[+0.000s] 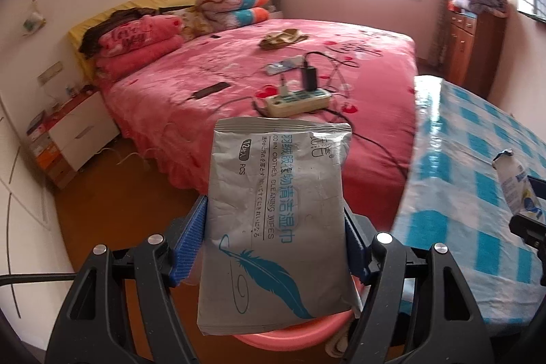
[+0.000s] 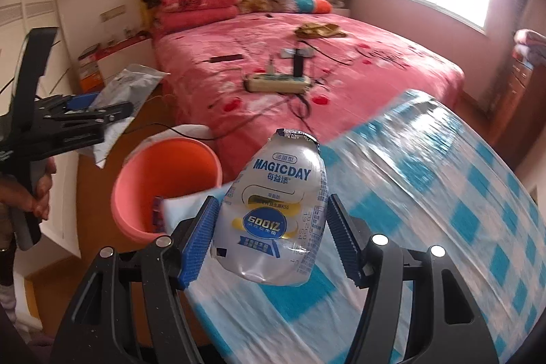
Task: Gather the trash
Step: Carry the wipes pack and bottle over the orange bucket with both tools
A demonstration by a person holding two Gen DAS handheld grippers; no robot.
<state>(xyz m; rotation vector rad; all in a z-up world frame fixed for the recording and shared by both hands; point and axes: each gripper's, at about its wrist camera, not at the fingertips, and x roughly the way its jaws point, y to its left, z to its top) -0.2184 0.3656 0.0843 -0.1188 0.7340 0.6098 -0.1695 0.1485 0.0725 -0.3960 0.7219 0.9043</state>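
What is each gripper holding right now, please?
Left gripper: closed on the grey wipes pack.
Right gripper: closed on the crushed drink bottle.

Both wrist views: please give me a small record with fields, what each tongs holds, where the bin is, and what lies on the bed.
left tongs: shut on the grey foil wipes pack with a blue feather
right tongs: shut on the crumpled white MAGICDAY drink bottle
bin: pink round plastic bucket on the floor beside the blue checked table
bed: pink bedspread with a white power strip
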